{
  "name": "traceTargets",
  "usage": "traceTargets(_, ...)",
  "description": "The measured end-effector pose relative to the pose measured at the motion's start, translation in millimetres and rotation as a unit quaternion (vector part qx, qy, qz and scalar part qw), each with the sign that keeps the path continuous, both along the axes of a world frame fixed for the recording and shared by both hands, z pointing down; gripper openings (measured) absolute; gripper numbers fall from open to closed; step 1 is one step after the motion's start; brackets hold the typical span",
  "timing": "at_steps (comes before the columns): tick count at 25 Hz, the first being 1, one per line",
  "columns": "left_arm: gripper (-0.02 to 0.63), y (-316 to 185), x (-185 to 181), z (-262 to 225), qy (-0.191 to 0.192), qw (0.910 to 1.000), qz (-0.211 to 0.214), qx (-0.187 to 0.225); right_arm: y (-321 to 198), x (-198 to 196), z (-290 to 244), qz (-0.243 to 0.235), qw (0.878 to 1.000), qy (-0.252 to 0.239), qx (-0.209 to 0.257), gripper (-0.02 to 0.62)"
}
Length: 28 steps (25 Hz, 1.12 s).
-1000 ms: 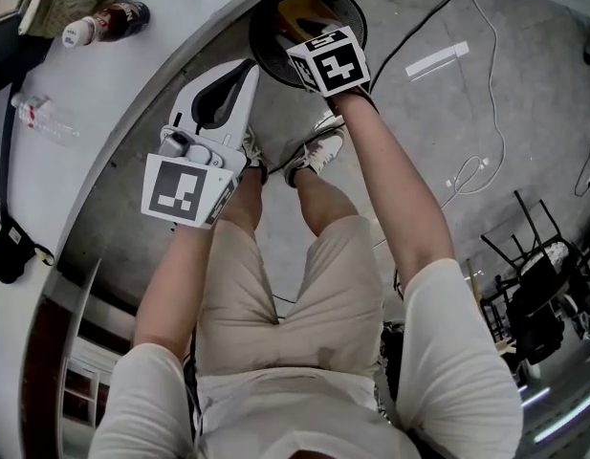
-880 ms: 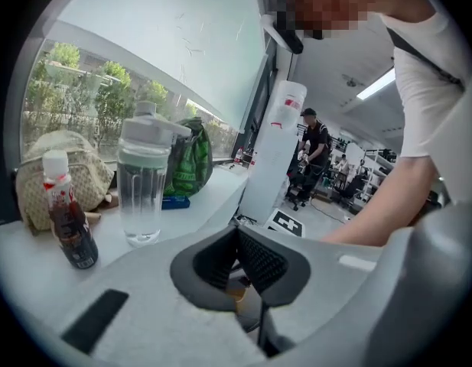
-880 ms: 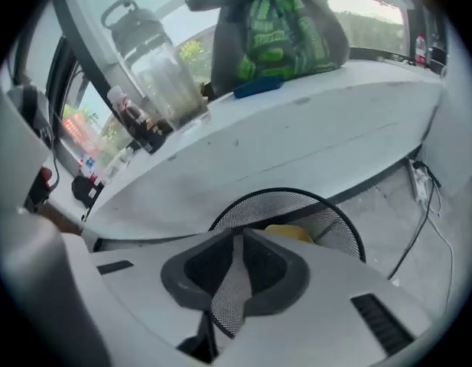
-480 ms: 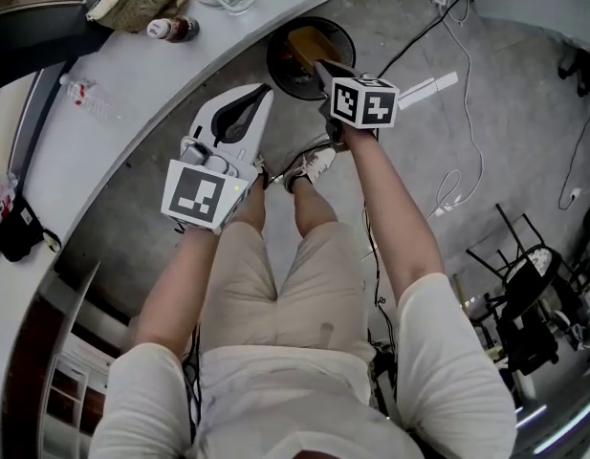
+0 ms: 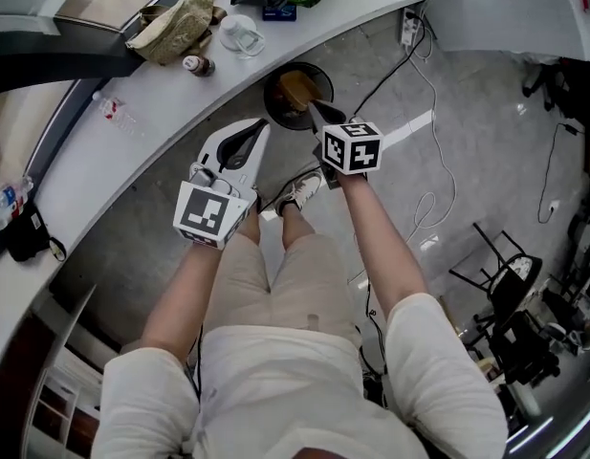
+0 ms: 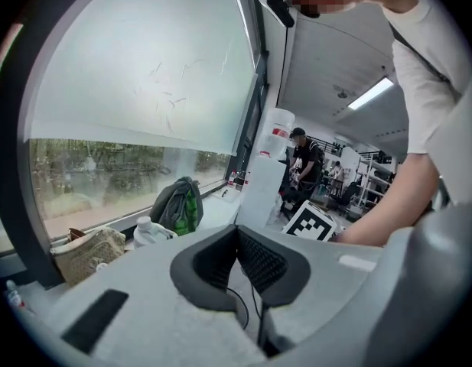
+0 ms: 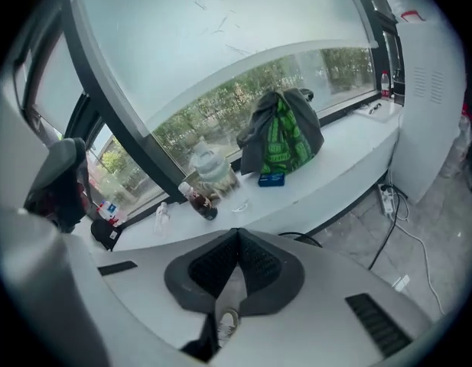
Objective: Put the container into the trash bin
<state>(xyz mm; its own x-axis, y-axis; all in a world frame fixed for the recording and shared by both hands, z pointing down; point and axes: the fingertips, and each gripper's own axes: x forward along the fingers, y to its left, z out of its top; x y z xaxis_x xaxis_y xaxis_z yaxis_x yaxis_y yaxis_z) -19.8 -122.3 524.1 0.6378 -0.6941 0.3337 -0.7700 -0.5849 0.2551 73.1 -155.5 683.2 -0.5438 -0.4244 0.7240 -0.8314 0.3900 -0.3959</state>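
Head view, nearest first: the left hand-held gripper (image 5: 260, 128) and the right hand-held gripper (image 5: 313, 107) are both held out in front of the person. Each has its jaws pressed together with nothing between them, as the two gripper views confirm. Below them the person's shoes (image 5: 299, 191) stand on the grey floor (image 5: 467, 161). Just past the right tips sits the round black trash bin (image 5: 268, 98). The brownish container (image 5: 296, 88) lies inside it, too small to show which way its long axis runs. Beyond curves the white bench (image 5: 103, 161), carrying a bottle (image 5: 195, 64) and a tan bag (image 5: 175, 27).
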Motion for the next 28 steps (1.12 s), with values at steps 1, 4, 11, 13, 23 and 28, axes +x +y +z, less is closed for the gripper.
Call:
traceTargets(1,0.017,2,-2,-10,-0.001,1.0,0.0,0.004,3,0,-12,0.003,1.0,-0.001,0.004,0.0)
traceTargets(4,0.017,6,-11,-42,-0.001,0.9999,-0.003,0.014,10,0,-45,0.022,1.0,-0.01,0.012,0.0)
traceTargets(11,0.017,11,-13,-112,0.01,0.9991,-0.019,0.038,21,-1,-118,0.033,0.998,-0.026,0.036,0.0)
traceTargets(13,0.017,10,-12,-132,0.013,0.9985,-0.019,0.05,20,0,-142,0.037,0.997,-0.036,0.049,0.0)
traceTargets(23,0.017,9,-21,-215,0.005,0.9931,-0.035,0.112,10,27,-254,0.03,0.989,-0.052,0.137,0.0)
traceTargets(28,0.017,-3,-21,-256,0.004,0.987,-0.048,0.153,-8,43,-317,0.029,0.977,-0.061,0.202,0.0)
